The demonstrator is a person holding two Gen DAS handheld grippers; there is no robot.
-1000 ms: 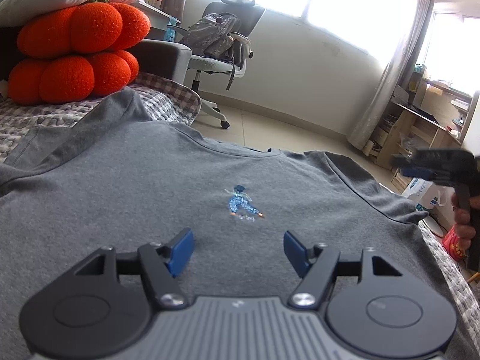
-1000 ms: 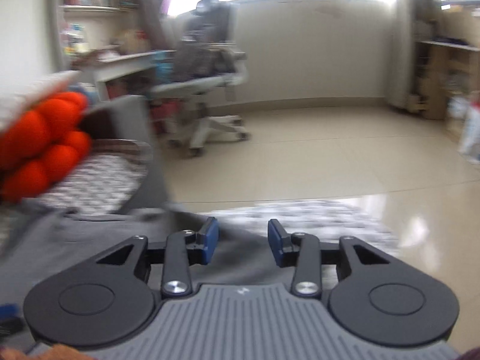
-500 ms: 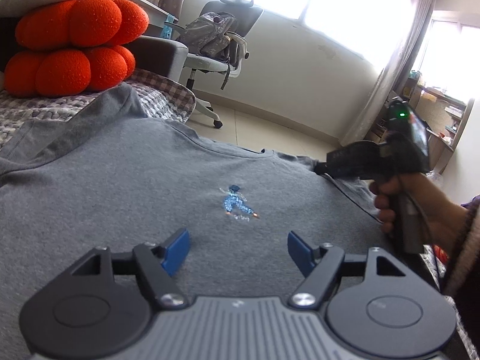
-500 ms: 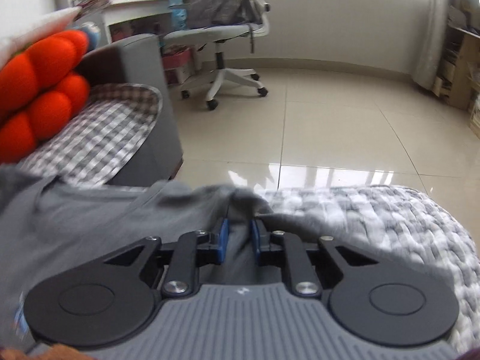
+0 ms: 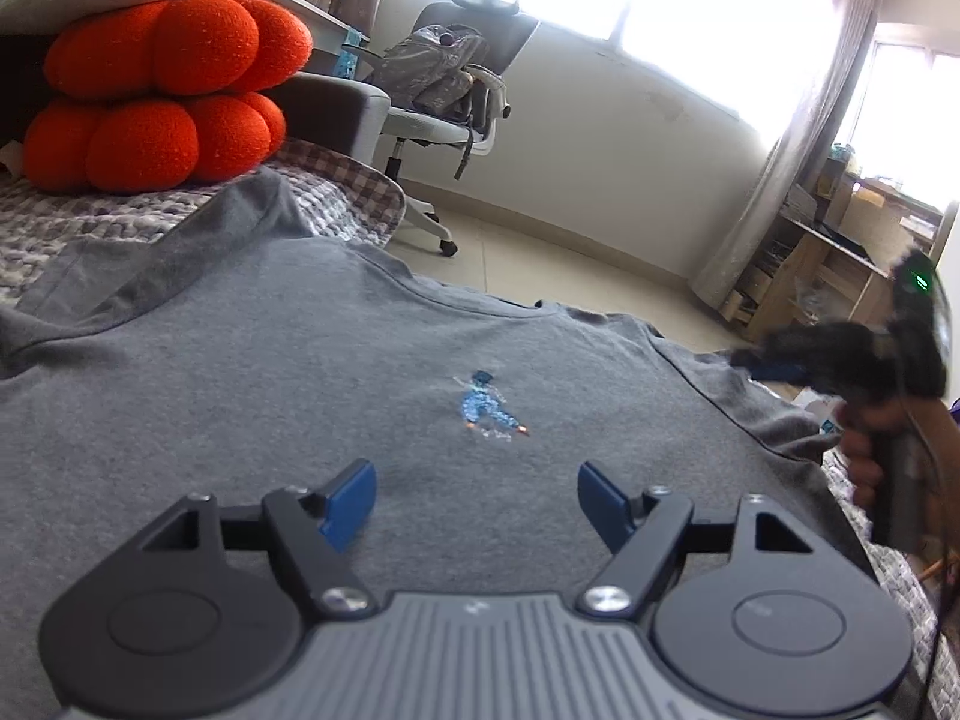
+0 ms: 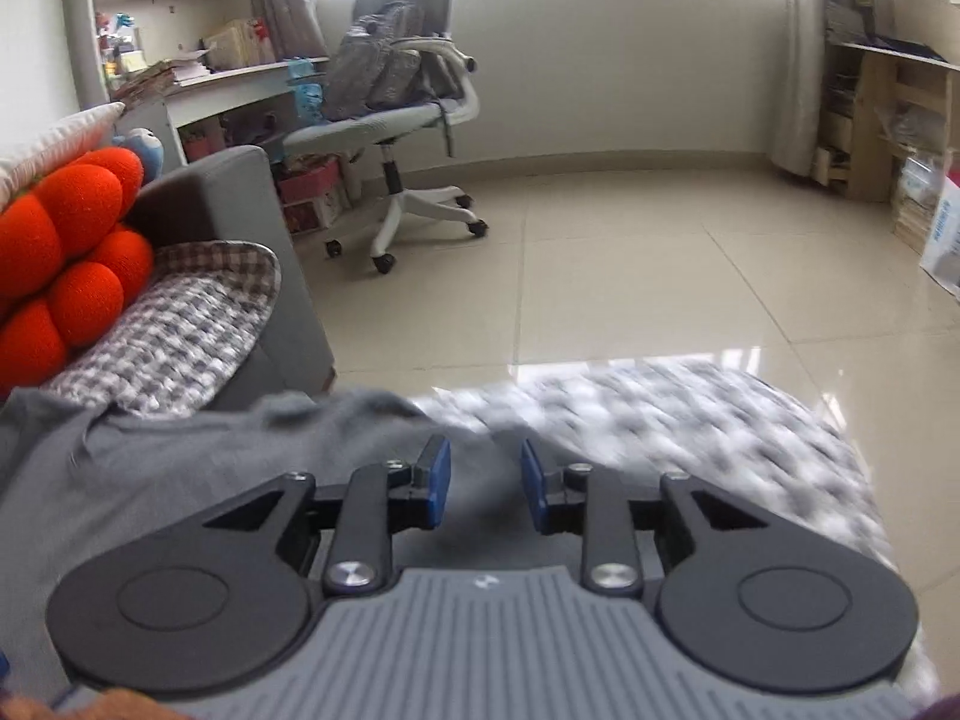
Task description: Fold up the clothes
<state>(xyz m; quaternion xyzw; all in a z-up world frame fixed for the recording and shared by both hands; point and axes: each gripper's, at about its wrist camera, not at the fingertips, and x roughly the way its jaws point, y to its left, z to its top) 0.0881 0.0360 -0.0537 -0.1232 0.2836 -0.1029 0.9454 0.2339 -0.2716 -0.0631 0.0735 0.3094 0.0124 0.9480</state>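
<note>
A grey T-shirt (image 5: pixel 300 396) with a small blue figure print (image 5: pixel 489 405) lies spread flat on the bed, collar towards the far edge. My left gripper (image 5: pixel 477 498) hovers low over the shirt's middle, open, with nothing between its blue pads (image 5: pixel 351 498). A hand (image 5: pixel 870 450) holds my right gripper (image 5: pixel 744 360), blurred, at the shirt's right sleeve. In the right wrist view that gripper (image 6: pixel 485 483) stands open just above the grey sleeve fabric (image 6: pixel 270 456), its pads apart.
Orange pumpkin cushions (image 5: pixel 162 102) and a white pillow sit at the bed's far left. The checked bedspread (image 6: pixel 690 420) shows beyond the sleeve. An office chair (image 6: pixel 408 120) with a backpack, a desk and wooden shelves (image 5: pixel 840 252) stand across the tiled floor.
The right gripper swung in to the right sleeve, pinched nearly shut on the fabric half a second ago, and now its jaws stand wider apart. The left gripper has barely moved.
</note>
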